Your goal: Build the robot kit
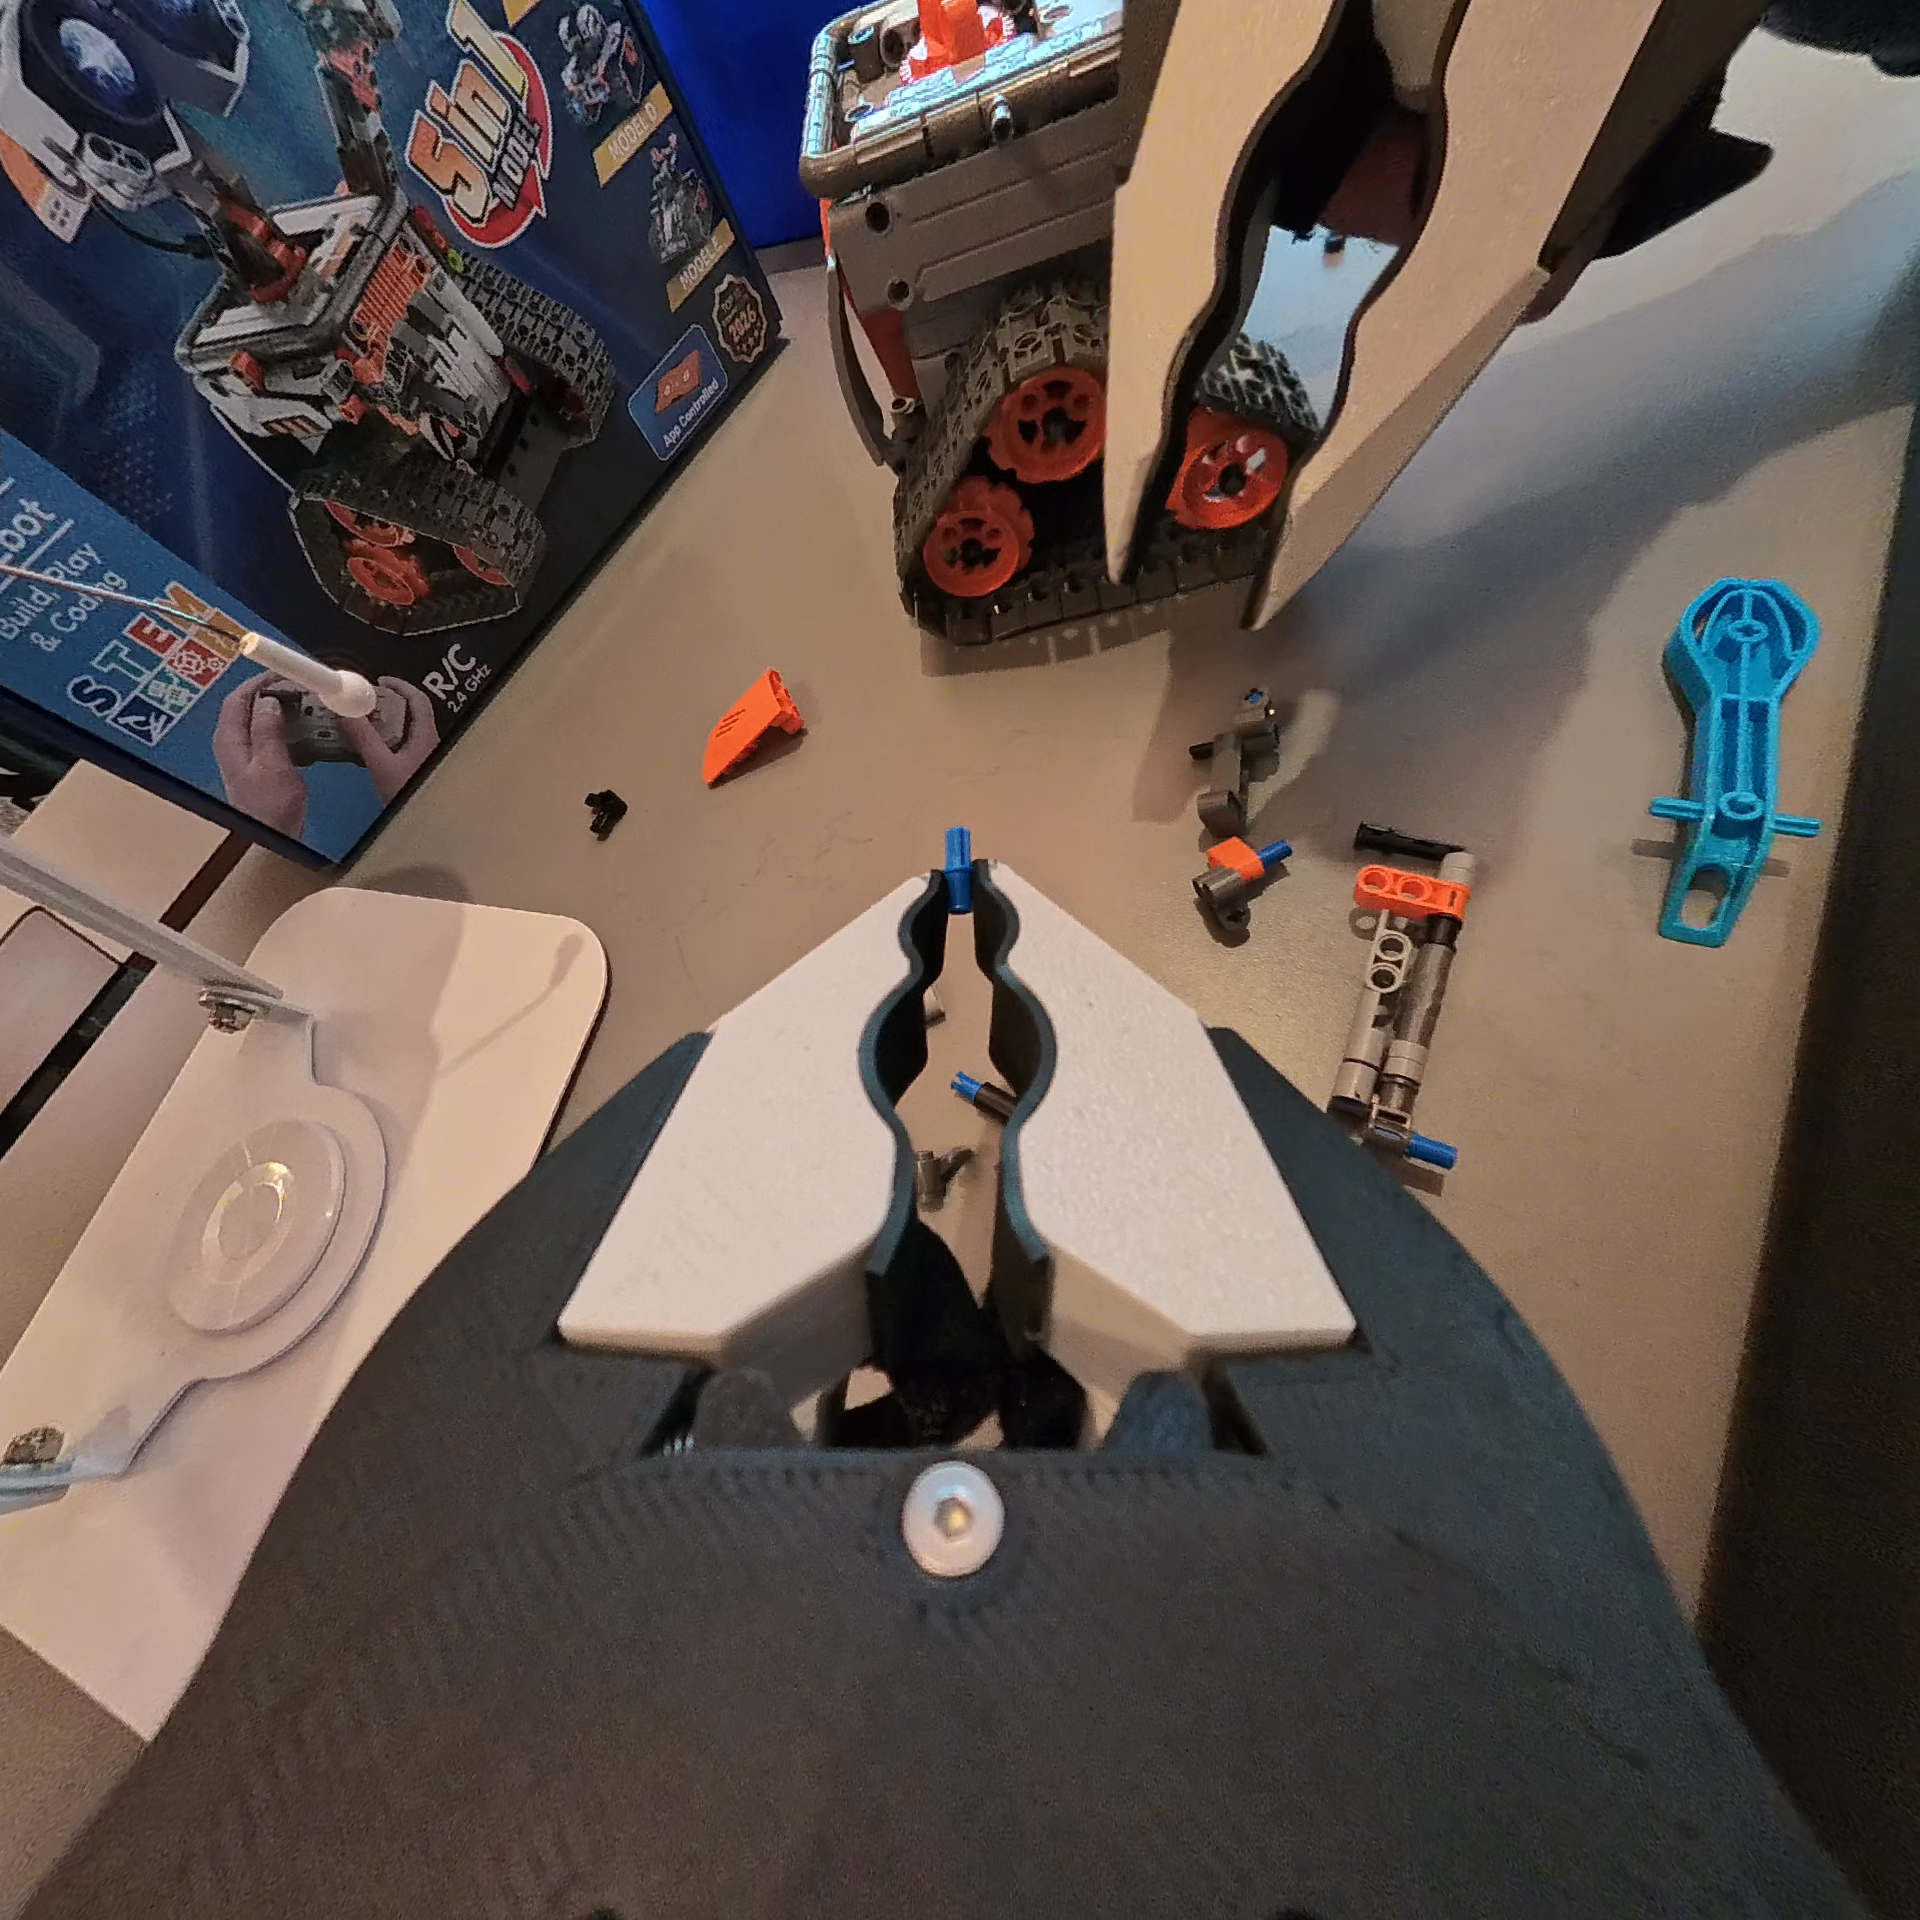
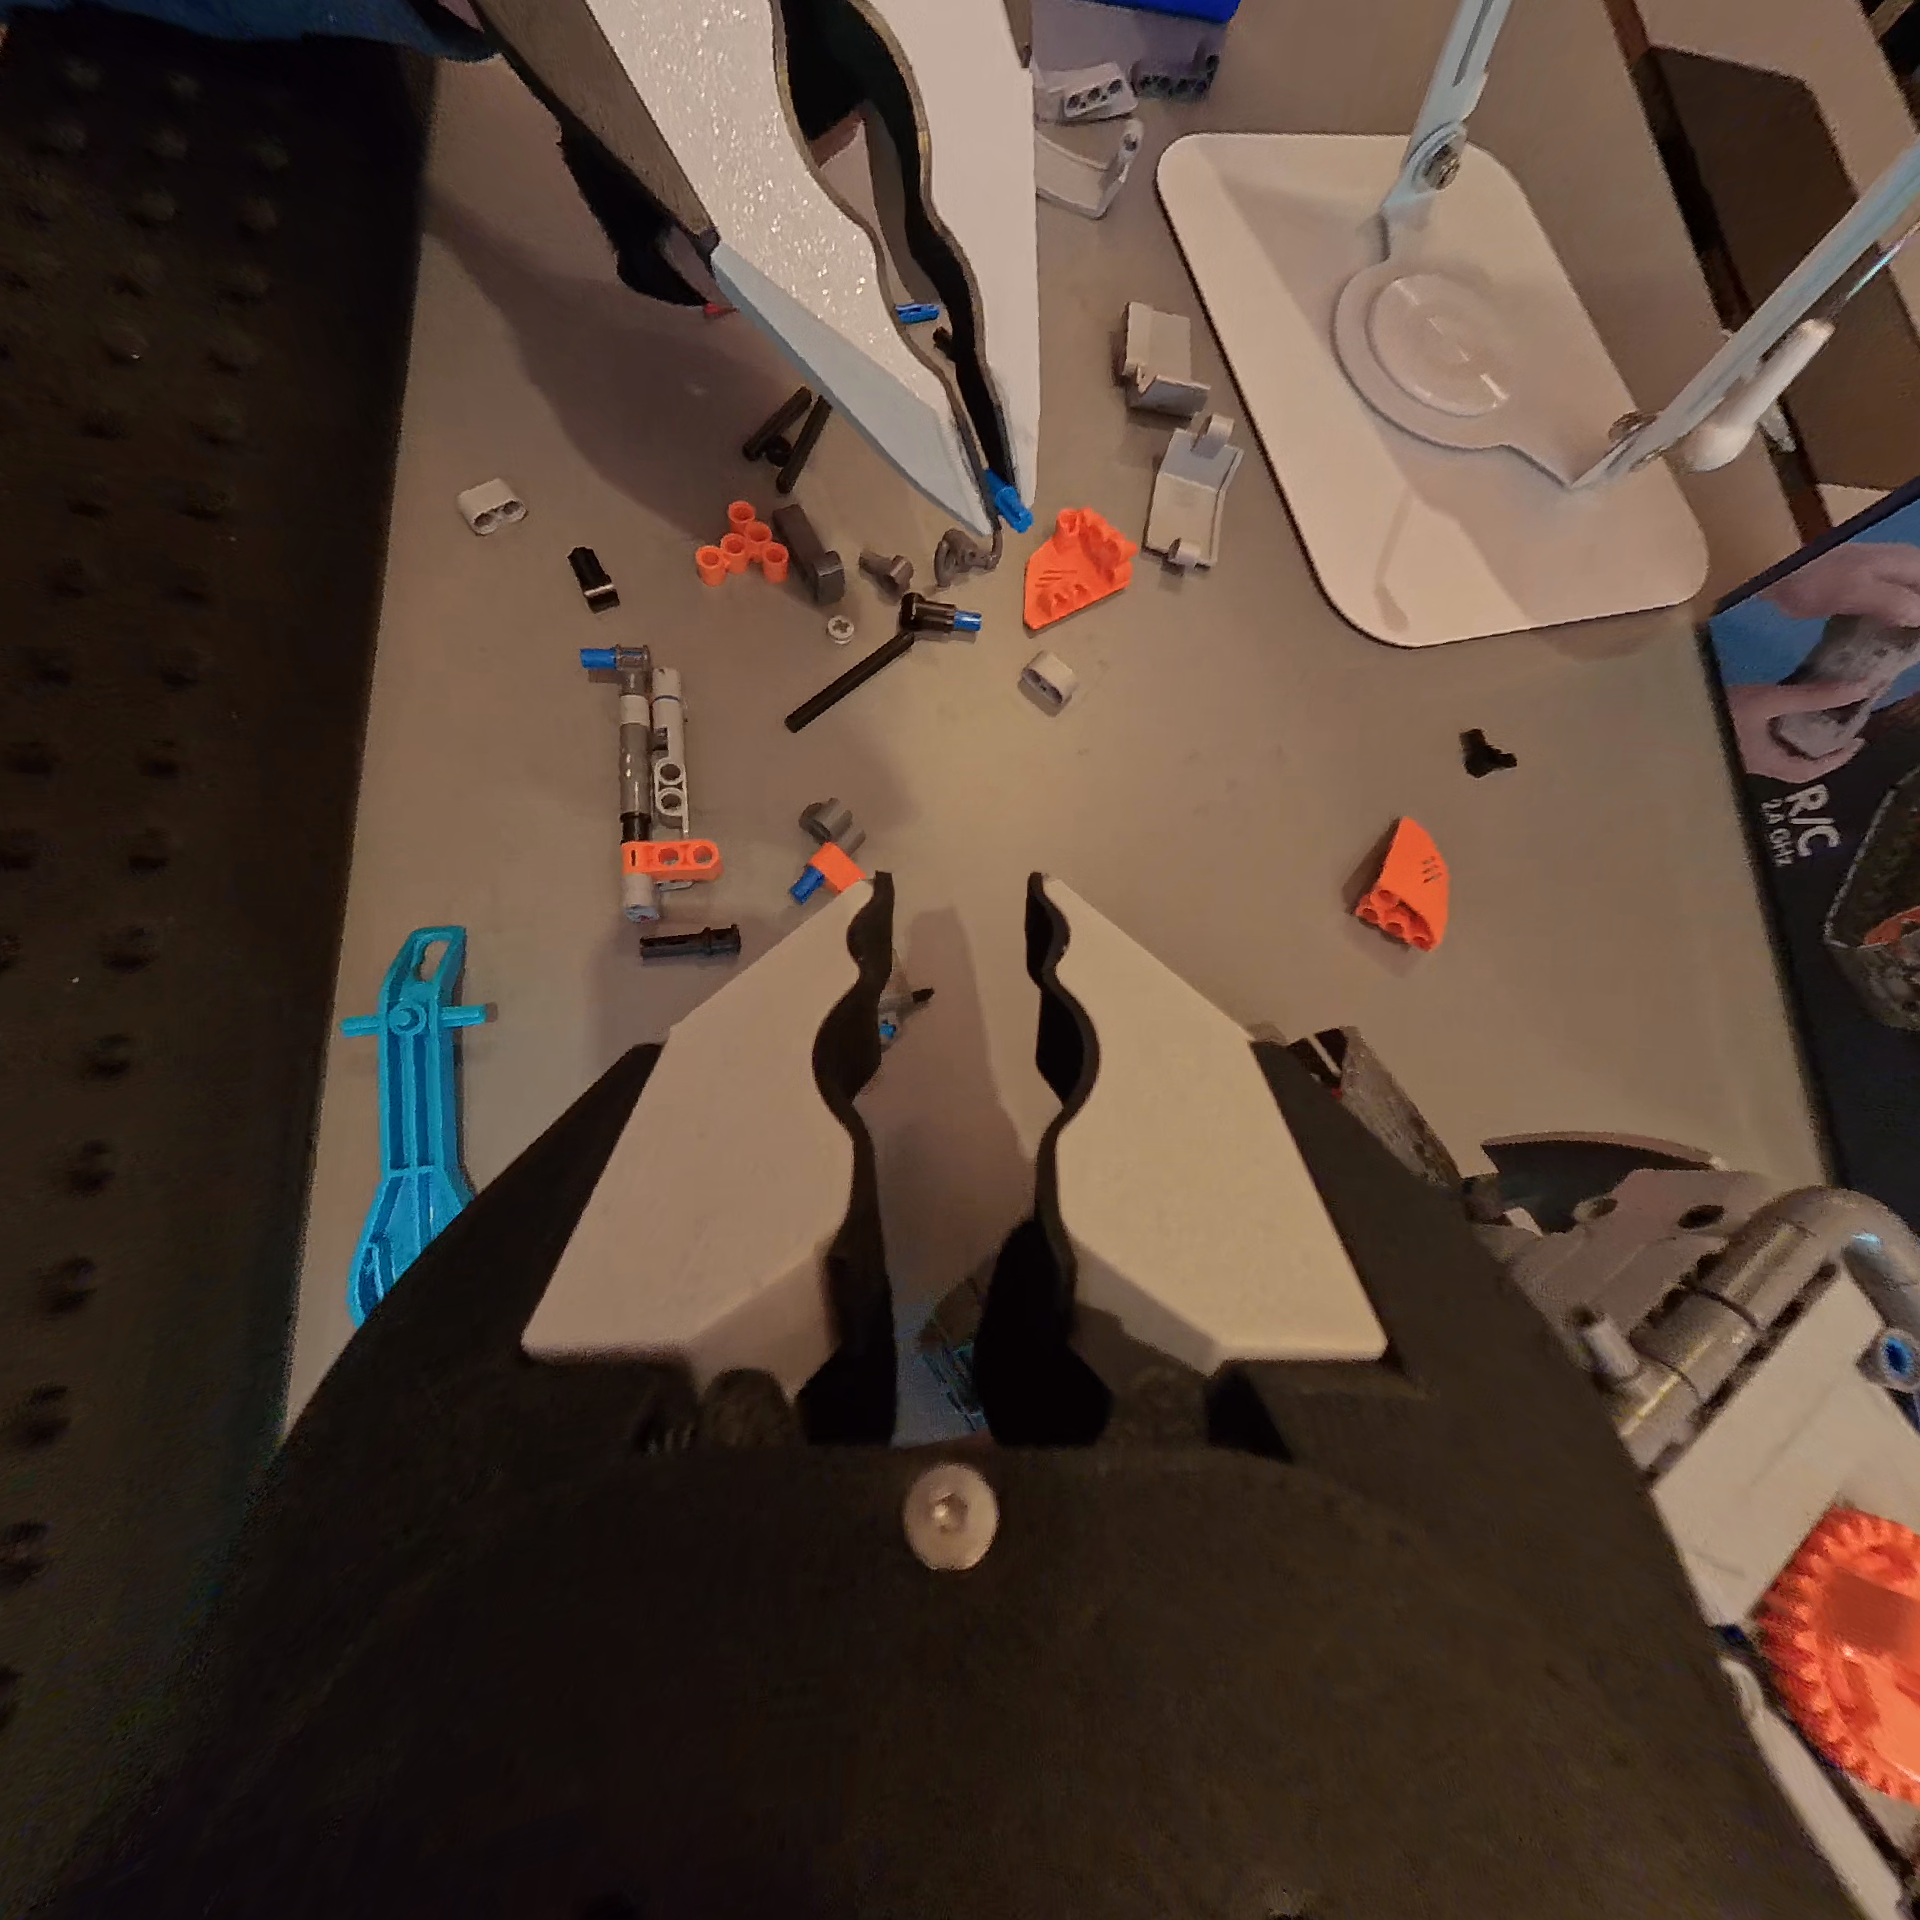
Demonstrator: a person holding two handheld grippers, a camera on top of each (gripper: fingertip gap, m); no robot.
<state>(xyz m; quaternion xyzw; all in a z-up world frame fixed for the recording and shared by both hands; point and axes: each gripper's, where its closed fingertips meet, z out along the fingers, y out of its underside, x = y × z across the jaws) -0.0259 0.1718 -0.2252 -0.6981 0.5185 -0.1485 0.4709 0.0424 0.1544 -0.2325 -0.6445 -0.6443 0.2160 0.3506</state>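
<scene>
Blue pin [image 1: 957,869] is pinched right at the tips of the left gripper [image 1: 958,883], sticking up a bit past them, above the grey table [image 1: 727,582]. You can spot the same pin from the right wrist view too [image 2: 1006,500], with the left gripper [image 2: 1003,499] coming down over a scatter of small parts.

Right gripper [image 2: 958,894] is empty, fingers a moderate gap apart, hovering over bare table. From the left view it [image 1: 1195,592] hangs right in front of the tracked model [image 1: 997,343] with orange wheels, can't tell if it's touching.

Other stuff around: orange wedge [image 1: 750,724] left of the pin, a grey and orange beam assembly [image 1: 1403,997] to the right, cyan tool [image 1: 1730,753] further right, the kit box [image 1: 312,364] at left, and a white stand base [image 1: 343,1091] near it.
</scene>
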